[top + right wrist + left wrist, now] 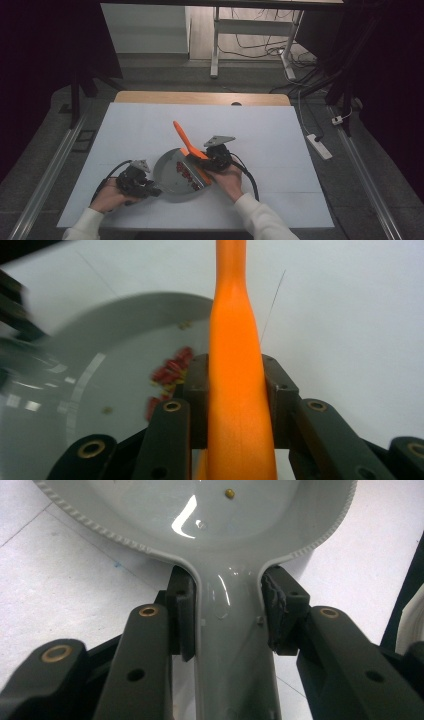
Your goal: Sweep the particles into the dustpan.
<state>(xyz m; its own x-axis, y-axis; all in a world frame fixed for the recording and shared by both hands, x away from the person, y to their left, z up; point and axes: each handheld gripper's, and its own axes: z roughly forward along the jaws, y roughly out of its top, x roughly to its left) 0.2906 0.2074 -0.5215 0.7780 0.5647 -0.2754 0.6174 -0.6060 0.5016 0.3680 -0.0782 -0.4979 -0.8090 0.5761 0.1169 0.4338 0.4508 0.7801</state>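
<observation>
Right, the left gripper [150, 190] is clamped on the handle of the grey dustpan [172, 175], pads pressed to either side of it, and the pan lies flat on the white table [140, 130], near its front edge. Meanwhile the right gripper [212, 161] is closed tight on the orange brush [184, 137], handle pointing away up the table. Small red bits [170, 371] lie scattered inside the pan.
</observation>
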